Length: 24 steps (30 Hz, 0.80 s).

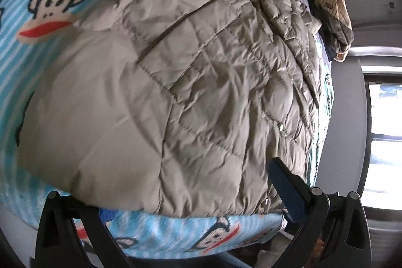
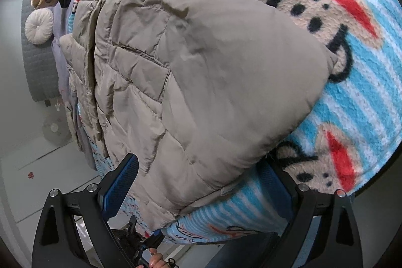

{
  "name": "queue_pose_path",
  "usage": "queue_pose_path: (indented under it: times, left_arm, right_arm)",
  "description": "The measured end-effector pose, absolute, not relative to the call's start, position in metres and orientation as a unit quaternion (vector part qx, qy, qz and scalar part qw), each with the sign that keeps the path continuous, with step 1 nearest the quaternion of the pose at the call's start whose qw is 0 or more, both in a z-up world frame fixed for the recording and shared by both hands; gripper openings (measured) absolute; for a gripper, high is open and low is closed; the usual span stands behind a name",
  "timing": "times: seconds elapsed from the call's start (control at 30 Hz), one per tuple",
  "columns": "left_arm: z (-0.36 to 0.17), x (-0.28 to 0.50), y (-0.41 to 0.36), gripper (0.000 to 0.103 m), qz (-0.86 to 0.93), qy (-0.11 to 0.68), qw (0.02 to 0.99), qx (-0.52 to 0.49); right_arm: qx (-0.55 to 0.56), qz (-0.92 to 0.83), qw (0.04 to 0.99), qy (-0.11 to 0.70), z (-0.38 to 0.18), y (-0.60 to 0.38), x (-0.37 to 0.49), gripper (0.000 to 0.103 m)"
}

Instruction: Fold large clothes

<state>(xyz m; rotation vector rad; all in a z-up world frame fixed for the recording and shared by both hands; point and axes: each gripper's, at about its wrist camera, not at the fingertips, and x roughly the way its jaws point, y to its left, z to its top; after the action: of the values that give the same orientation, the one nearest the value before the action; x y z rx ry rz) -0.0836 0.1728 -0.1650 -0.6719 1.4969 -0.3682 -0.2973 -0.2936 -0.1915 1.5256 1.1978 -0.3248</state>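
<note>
1. A large beige quilted jacket (image 1: pixel 176 82) lay spread on a bed covered by a blue striped blanket (image 1: pixel 32 62) printed with cartoon monkey faces.
2. The jacket's near hem reached the bed's front edge, and its far end ran up toward the head of the bed, bunched and wrinkled there.
3. A slanted pocket slit (image 1: pixel 163 38) showed on the jacket's upper panel in the left wrist view.
4. The left claw (image 1: pixel 191 202) was released, its fingers spread wide: the right blue pad (image 1: pixel 284 190) stood just beside the jacket's hem corner, while the left pad (image 1: pixel 108 214) was mostly hidden beneath the hem.
5. The right claw (image 2: pixel 198 182) was likewise released, fingers wide apart at the jacket's near edge; one blue pad (image 2: pixel 120 187) stood at the jacket's left side and the other (image 2: pixel 273 182) lay over the blanket under the puffed corner. Whether either pad touched the cloth could not be told.
6. A pile of brown and dark clothes (image 1: pixel 336 24) sat at the far end of the bed, well apart from the claws.
7. A round white cushion (image 2: pixel 39 27) rested near a grey quilted headboard (image 2: pixel 37 67).
8. A window (image 1: pixel 387 132) glowed at the right of the left wrist view.
9. A person's hand (image 2: pixel 157 259) showed at the bottom of the right wrist view.
</note>
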Motion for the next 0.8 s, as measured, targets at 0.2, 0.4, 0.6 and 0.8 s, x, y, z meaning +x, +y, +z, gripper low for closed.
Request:
queue_pose_path:
  times: [0.2, 0.4, 0.6, 0.8]
  left_arm:
    - [-0.158, -0.071, 0.165, 0.012, -0.195, 0.666, 0.669, -0.264]
    - [-0.137, -0.061, 0.177, 0.012, -0.234, 0.650, 0.675, -0.260]
    - [-0.143, -0.050, 0.178, 0.012, -0.249, 0.678, 0.649, -0.238]
    - [-0.154, -0.064, 0.189, 0.055, -0.227, 0.719, 0.619, -0.220]
  right_arm:
    - [0.675, -0.131, 0.554, 0.469, -0.190, -0.301, -0.302, 0.096]
    - [0.698, -0.154, 0.545, 0.438, -0.193, -0.300, -0.311, 0.087]
    - [0.677, -0.200, 0.543, 0.455, -0.192, -0.289, -0.313, 0.016]
    - [0.669, -0.208, 0.540, 0.467, -0.191, -0.286, -0.312, 0.018]
